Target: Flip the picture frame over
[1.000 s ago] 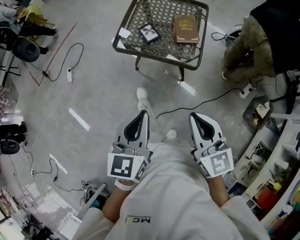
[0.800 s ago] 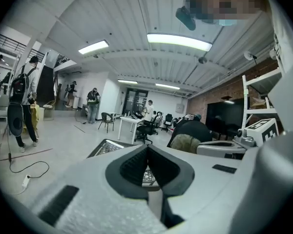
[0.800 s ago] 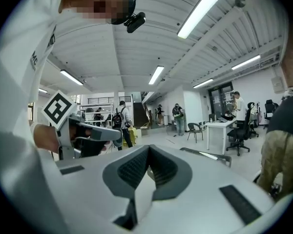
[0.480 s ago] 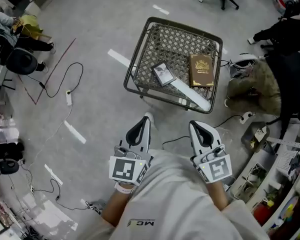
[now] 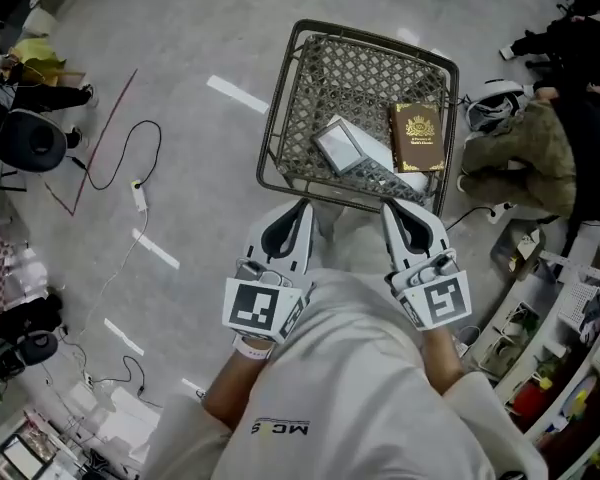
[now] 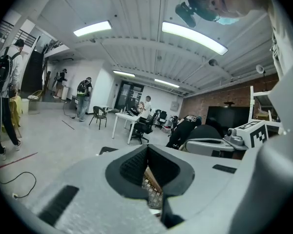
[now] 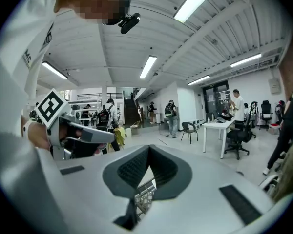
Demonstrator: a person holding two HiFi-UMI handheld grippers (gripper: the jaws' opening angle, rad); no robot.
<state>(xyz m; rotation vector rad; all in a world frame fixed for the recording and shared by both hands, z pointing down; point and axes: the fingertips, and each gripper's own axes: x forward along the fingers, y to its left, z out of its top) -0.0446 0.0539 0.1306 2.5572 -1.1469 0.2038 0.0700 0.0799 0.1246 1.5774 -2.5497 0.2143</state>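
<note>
The picture frame (image 5: 339, 146) lies flat on the wire-mesh table (image 5: 360, 78), left of a brown book (image 5: 417, 136); glare washes over its face. My left gripper (image 5: 302, 206) (image 6: 147, 145) is shut and empty, and its tips reach the table's near rim, short of the frame. My right gripper (image 5: 392, 208) (image 7: 149, 147) is also shut and empty, level with the left, at the rim below the book. In both gripper views only a sliver of mesh shows through the closed jaws.
A person in dark and olive clothes (image 5: 515, 143) crouches right of the table. Cables (image 5: 120, 153) and a power strip (image 5: 139, 197) lie on the floor to the left. Cluttered shelves (image 5: 565, 368) stand at the lower right. Desks, chairs and people fill the far room.
The table has come much closer. Both grippers, side by side and shut throughout, have moved forward from the open floor up to its near rim.
</note>
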